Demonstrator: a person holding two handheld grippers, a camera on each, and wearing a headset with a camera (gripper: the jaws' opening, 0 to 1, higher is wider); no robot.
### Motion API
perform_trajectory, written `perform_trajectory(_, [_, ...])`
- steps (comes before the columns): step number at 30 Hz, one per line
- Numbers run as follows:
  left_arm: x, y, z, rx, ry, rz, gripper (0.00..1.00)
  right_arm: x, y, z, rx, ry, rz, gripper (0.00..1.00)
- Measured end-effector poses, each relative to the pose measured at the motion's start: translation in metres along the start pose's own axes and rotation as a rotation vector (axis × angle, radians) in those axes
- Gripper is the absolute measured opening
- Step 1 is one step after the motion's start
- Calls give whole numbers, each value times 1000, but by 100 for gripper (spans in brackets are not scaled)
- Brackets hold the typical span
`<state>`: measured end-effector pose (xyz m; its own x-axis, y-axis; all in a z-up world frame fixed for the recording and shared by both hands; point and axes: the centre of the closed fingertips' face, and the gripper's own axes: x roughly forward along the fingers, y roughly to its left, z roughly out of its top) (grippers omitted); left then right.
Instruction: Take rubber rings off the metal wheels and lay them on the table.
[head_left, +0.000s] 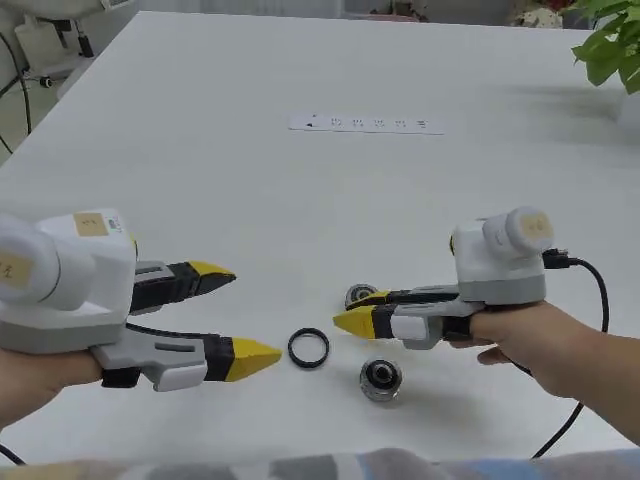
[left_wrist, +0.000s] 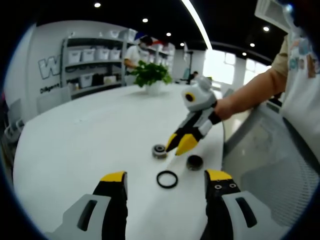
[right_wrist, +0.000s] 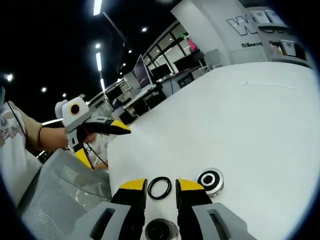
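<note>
On the white counter (head_left: 200, 150), near my edge, one black ring (head_left: 308, 348) is lying flat and loose, touching neither wheel. The near wheel (head_left: 381, 378) is sitting just right of it. The far wheel (head_left: 358, 297) is sitting a little beyond, partly hidden behind the right claw's tips.

I'm holding the left claw (head_left: 258, 314) low at the left, roughly level and pointing right towards the ring. Its jaws are spread wide and gripping nothing. My left hand (head_left: 40, 375) is wrapping the grip from underneath. In the left gripper view, the ring is lying ahead between the two yellow tips, with both wheels past it.

I'm holding the right claw (head_left: 352, 310) opposite, pointing left. My right hand (head_left: 530, 335) is closing round the handle with the wrist about level, and a black cable (head_left: 590, 290) is trailing off behind. Its jaws are standing only a narrow gap apart and are carrying nothing. The tips are hovering just right of the ring and close by the far wheel; I cannot tell whether they are touching it. In the right gripper view, the ring is showing through that gap, the far wheel is sitting right of the tips, and the near wheel is lying low between the jaws.
</note>
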<state>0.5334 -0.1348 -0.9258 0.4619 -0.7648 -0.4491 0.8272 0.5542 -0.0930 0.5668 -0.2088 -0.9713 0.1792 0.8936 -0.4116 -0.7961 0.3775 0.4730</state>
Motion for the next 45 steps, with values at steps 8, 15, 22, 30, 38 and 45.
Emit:
perform_trajectory(8, [-5, -2, 5, 0, -15, 10, 64, -26, 2, 12, -83, -44, -37, 32])
perform_trajectory(15, [-8, -6, 9, 1, -24, 23, 64, -49, 7, 8, -132, -49, -76, 41])
perform_trajectory(22, [-12, -11, 12, 3, -32, 33, 65, -68, 16, 3, -207, -49, -108, 51])
perform_trajectory(30, [-15, -17, 13, 5, -36, 44, 66, -86, 21, -6, -253, -43, -138, 59])
perform_trajectory(38, [-19, -21, 10, 4, -30, 61, 69, -99, 20, -16, -273, -36, -166, 65])
perform_trajectory(45, [-20, -22, 10, 7, -28, 84, 71, -108, 19, -22, -301, -19, -182, 70])
